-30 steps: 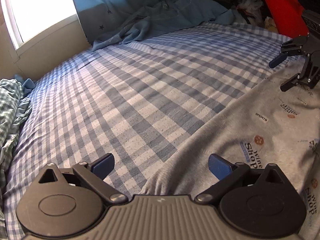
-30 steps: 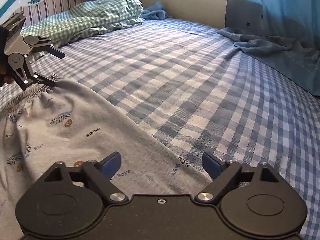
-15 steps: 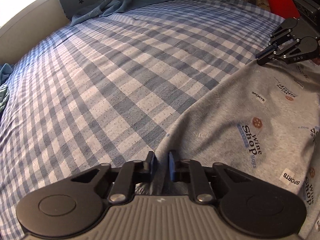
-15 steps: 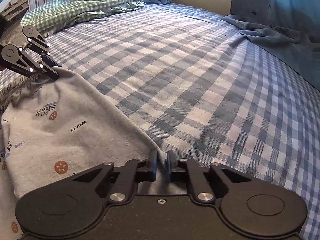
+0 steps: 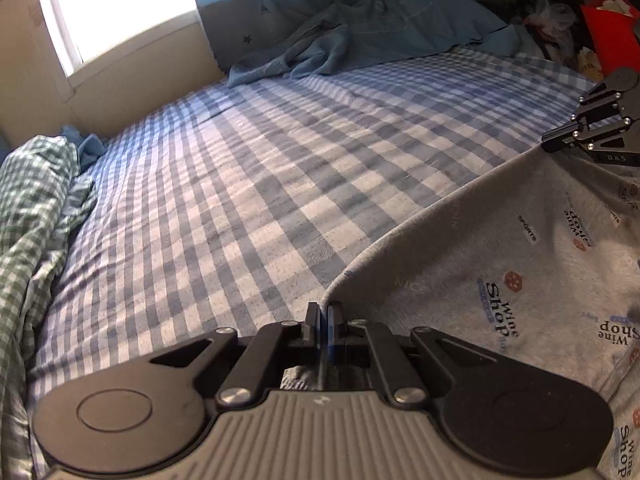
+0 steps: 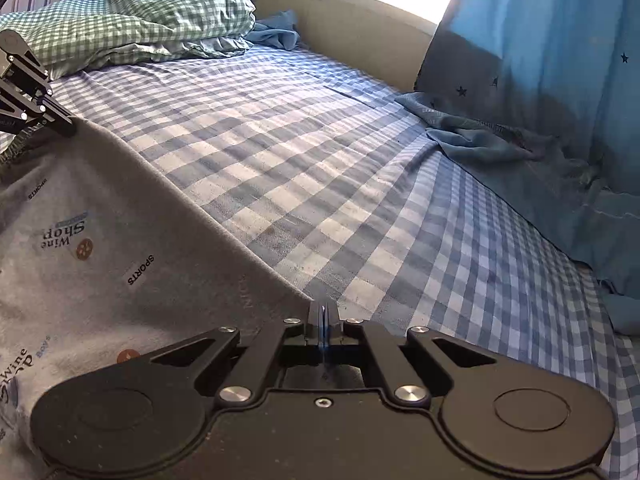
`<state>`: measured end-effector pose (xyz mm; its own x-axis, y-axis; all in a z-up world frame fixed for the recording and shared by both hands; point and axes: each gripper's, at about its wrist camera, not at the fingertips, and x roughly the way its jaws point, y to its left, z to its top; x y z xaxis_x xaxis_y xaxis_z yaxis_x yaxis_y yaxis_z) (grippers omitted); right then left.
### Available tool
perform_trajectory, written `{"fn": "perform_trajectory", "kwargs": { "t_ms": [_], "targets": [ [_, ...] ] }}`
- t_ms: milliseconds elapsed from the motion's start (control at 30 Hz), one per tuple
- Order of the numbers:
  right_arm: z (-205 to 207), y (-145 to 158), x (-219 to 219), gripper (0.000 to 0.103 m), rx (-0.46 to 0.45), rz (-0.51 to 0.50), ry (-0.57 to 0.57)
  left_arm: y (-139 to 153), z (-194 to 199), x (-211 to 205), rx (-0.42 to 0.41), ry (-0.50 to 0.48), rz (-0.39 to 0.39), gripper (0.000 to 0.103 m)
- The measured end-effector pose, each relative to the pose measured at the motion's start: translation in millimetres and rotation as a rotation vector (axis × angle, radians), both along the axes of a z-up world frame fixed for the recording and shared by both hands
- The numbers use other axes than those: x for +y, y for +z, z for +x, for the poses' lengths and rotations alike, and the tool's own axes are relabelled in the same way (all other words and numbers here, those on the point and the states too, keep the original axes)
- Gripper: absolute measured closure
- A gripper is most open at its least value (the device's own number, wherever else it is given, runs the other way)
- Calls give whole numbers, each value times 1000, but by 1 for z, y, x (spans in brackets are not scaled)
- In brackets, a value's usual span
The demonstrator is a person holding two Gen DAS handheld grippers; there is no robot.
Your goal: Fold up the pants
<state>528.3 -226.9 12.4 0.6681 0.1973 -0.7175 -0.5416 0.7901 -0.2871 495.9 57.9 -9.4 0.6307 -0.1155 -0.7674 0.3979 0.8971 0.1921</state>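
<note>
The pants [image 5: 516, 264] are grey printed jersey and lie along the near side of the bed [image 5: 248, 184], over its blue-and-white checked sheet. The left gripper [image 5: 323, 314] is clamped on the cloth's far long edge at one end; its jaws stand pressed together with a thin fold of grey fabric between them. The right gripper [image 6: 322, 314] is pinched the same way on that edge at the other end, jaws together on the hem. Each gripper shows small in the other's view, at the far end of the same edge. Between the two holds the edge runs as a nearly straight, raised line, so it appears lightly tensioned. Judgement on handling: light, soft, fully limp knit; it will sag and drape between the holds, and any slack will bunch (the elastic waistband end, gathered near the left gripper in the right wrist view, looks thicker). Not fragile, not slippery; jersey likely clings somewhat to the sheet. Best holds, in my view, are the ones taken: both ends of one long edge, kept taut. A green checked pillow [image 6: 132, 20] and a rumpled blue cloth [image 5: 360, 44] lie well apart from the work.
</note>
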Motion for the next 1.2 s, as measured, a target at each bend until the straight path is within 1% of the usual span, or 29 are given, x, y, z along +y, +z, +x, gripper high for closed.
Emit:
{"fn": "perform_trajectory", "kwargs": {
  "t_ms": [100,200,233,300,333,367,400,433,467,500,533,600,667,700,733,767,800,833,867,900,967,1067,1133,1200],
  "targets": [
    [9,-23,10,103,39,-46,-8,-21,9,1,57,35,3,101],
    [8,-38,11,103,60,-44,-17,-30,12,-1,67,36,5,100],
    [8,-39,10,103,61,-34,-19,-29,12,1,70,34,-1,99],
    [8,-37,5,98,73,-14,-19,-27,13,5,73,34,-16,90],
    [8,-35,3,87,77,-5,-21,-24,14,8,77,34,-23,75],
    [9,-32,0,75,78,6,-21,-23,14,10,74,38,-23,66],
    [9,-29,-2,70,80,17,-17,-22,14,11,64,40,-20,51],
    [10,-27,-3,61,83,28,-9,-21,13,12,57,35,-17,46],
    [11,-26,-4,55,86,37,0,-21,14,10,56,31,-13,46],
    [12,-25,-4,52,96,46,9,-21,15,11,60,29,-11,46],
    [14,-25,-4,46,114,54,21,-23,17,10,66,31,-10,45],
    [19,-30,-2,44,168,53,31,-26,19,11,80,43,-14,44],
    [25,-34,-1,45,210,65,20,-29,21,10,88,50,-12,45],
    [30,-35,-2,46,221,90,10,-29,21,9,89,51,-14,48],
    [33,-34,-3,57,234,114,-3,-29,21,8,96,47,-27,64],
    [37,-34,-5,67,249,147,-18,-28,21,8,114,37,-50,75],
    [39,-34,-6,85,259,169,-31,-27,22,7,130,30,-69,93],
    [39,-34,-6,92,261,173,-39,-26,21,5,134,35,-68,96],
    [37,-34,-4,101,257,167,-39,-24,19,0,124,43,-42,97],
    [34,-32,-3,103,244,158,-39,-22,18,-3,114,37,-22,100],
    [22,-27,0,103,202,140,-38,-16,9,-9,74,27,5,101],
    [-6,-10,1,103,106,133,-31,0,-11,-11,-2,6,7,101],
    [-34,8,-1,103,27,147,-26,10,-28,-9,-59,-8,9,101],
    [-66,26,-4,103,-40,151,-12,23,-50,-7,-116,-30,-10,101]
  ]
}}
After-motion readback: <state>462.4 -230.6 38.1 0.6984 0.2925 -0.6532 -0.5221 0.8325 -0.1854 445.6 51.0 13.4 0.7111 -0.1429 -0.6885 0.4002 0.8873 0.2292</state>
